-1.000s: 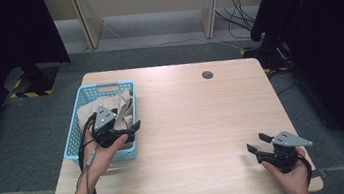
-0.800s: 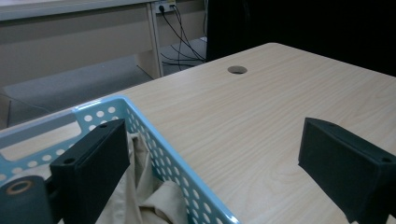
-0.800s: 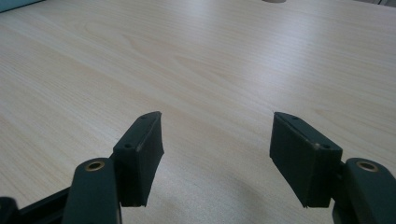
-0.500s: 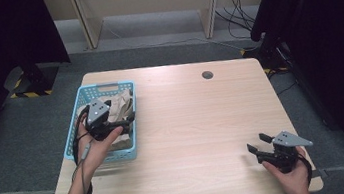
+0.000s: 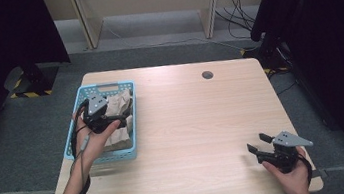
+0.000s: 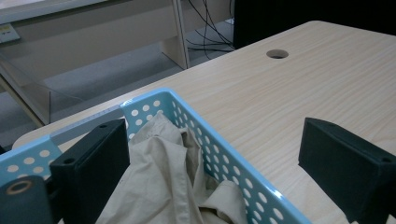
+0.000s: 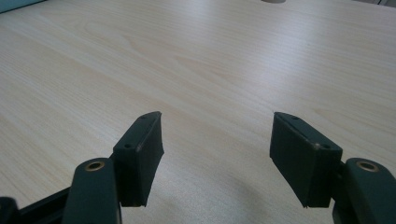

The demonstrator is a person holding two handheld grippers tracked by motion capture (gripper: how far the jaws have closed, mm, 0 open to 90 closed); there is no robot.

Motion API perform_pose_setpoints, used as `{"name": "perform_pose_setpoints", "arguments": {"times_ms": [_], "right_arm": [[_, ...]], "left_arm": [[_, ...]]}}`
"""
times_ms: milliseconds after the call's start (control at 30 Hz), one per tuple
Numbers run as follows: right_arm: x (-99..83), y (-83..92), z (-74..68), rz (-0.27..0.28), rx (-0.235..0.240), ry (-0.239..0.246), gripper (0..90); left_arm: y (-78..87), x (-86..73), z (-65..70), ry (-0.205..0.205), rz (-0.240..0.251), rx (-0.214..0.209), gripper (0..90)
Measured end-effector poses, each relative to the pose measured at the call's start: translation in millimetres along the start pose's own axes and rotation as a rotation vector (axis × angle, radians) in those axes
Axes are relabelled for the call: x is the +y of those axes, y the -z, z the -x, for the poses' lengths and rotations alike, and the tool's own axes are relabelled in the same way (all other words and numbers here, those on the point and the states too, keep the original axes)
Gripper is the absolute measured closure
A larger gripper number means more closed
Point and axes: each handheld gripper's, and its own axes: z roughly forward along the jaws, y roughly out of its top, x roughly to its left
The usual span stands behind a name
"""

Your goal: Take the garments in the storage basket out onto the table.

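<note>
Near edge first: we see the right gripper (image 5: 261, 145) held low over bare table (image 5: 194, 124) at the front right corner. Its jaws stand spread with nothing between them, only wood grain in the right gripper view (image 7: 215, 154). It is well apart from the work.

Mid-left: our left gripper (image 5: 121, 118) hangs over the blue basket (image 5: 131, 132) at the table's left side. In the left gripper view its jaws are released and wide, one over the basket's inside, the other out past the perforated rim above the tabletop, so the rim runs between them. No pad presses on anything.

The thing in hand is the beige cloth (image 5: 119, 104), crumpled inside the basket (image 6: 243, 186). From the left gripper (image 6: 210, 163) the cloth (image 6: 159, 186) lies below and toward the inner jaw, just beside it; whether it brushes that jaw we cannot tell. The cloth has no clear long axis, being bunched; the basket's long side runs away from the person. The left hand is plainly the nearer one.

We judge the coming grasp needs both jaws brought inside the rim, then down onto a raised fold. Risk: catching the basket wall along with the cloth.

Farther: a round cable hole (image 5: 207, 75) near the far edge. Basket holds the cloth and nothing else we can make out.
</note>
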Motion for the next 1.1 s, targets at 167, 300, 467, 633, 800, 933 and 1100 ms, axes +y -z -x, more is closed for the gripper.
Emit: {"name": "perform_pose_setpoints", "arguments": {"times_ms": [167, 300, 467, 633, 800, 933, 1100], "right_arm": [[0.0, 0.0, 0.1, 0.000, 0.000, 0.000, 35.1], [0.0, 0.1, 0.1, 0.001, -0.002, -0.001, 34.8], [-0.2, 0.6, 0.8, 0.006, -0.003, -0.009, 32.2], [-0.4, 0.7, 1.3, 0.008, -0.007, -0.017, 25.5], [-0.7, 1.7, 2.9, 0.018, -0.008, -0.035, 18.5], [-0.6, 1.5, 2.8, 0.016, -0.010, -0.034, 17.9], [-0.5, 1.1, 2.4, 0.012, -0.010, -0.030, 18.0]], "left_arm": [[-6.0, -2.3, -4.8, 0.003, -0.021, 0.017, 7.1], [-10.5, -3.7, -7.4, 0.000, -0.045, 0.022, 6.4], [-15.4, -5.1, -8.7, -0.004, -0.064, 0.026, 6.3], [-19.2, -5.8, -9.8, -0.005, -0.074, 0.028, 6.3], [-21.6, -6.9, -11.2, -0.005, -0.079, 0.033, 6.3], [-24.4, -9.3, -13.3, -0.008, -0.100, 0.042, 6.3], [-30.4, -14.5, -18.3, 0.001, -0.144, 0.056, 6.3]]}}
